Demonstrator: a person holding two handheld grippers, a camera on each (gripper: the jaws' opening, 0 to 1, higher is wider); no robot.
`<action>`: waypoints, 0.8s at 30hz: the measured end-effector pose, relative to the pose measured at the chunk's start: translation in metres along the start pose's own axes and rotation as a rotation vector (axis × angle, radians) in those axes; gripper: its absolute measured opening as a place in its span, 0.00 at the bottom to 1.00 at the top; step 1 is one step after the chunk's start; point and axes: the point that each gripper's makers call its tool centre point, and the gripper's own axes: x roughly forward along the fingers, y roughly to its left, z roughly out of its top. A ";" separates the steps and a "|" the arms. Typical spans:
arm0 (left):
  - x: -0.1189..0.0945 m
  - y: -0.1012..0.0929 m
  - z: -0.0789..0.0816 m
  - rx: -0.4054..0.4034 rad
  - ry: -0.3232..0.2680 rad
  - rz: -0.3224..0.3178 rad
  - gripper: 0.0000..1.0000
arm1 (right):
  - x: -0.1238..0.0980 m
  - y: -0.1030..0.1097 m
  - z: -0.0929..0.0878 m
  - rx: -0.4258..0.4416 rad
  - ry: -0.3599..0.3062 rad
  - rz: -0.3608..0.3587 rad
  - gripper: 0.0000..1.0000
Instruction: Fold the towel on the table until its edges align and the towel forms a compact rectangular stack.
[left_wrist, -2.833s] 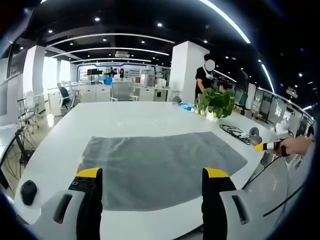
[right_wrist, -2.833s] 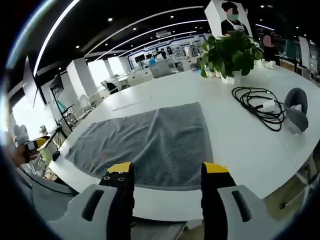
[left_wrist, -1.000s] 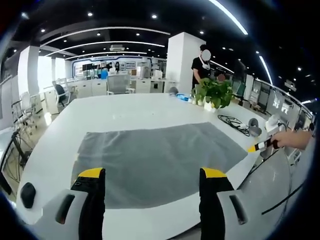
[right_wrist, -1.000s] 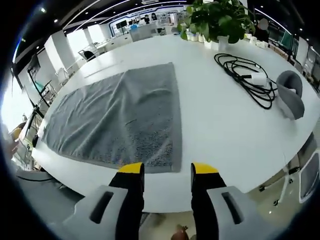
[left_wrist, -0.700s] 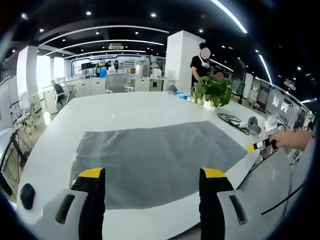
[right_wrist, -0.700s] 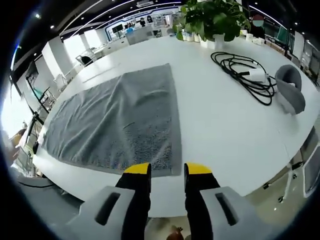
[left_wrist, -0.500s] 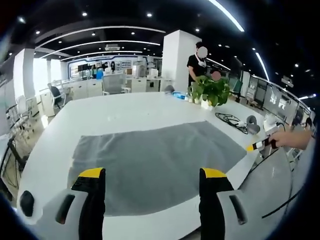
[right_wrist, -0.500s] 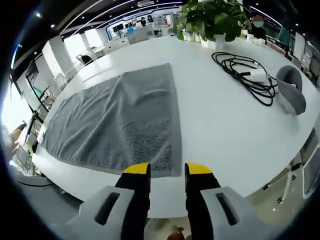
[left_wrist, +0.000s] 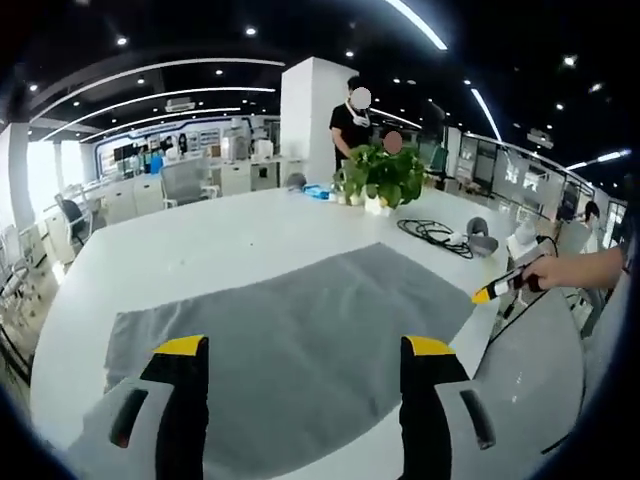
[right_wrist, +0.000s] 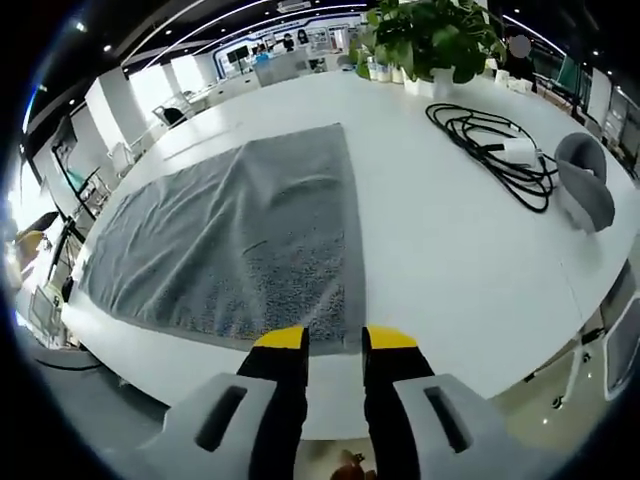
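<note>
A grey towel lies spread flat on the white table. In the left gripper view my left gripper stands wide open over the towel's near long edge, with nothing between its jaws. Farther right in that view, a hand holds my right gripper at the towel's right corner. In the right gripper view the towel stretches away to the left. My right gripper is open, with only a narrow gap between its jaws, and the towel's near right corner lies in that gap. The towel is still flat there.
A potted plant stands at the far side of the table. A coiled black cable and a grey rounded object lie to the right of the towel. Two people stand behind the plant. The table edge runs just ahead of the right jaws.
The right jaws have narrowed from wide apart to a small gap and have come down to the towel's near right corner. The left view has swung; its jaws stay wide.
</note>
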 end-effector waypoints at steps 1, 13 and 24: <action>0.003 -0.002 0.002 0.004 0.001 -0.010 0.80 | 0.000 0.000 -0.001 -0.002 0.001 -0.001 0.18; 0.042 -0.017 0.038 0.075 -0.012 -0.092 0.80 | -0.001 -0.002 0.004 -0.005 -0.014 0.003 0.19; 0.064 -0.021 0.055 0.099 -0.013 -0.107 0.79 | 0.005 -0.015 0.002 -0.026 -0.001 -0.010 0.21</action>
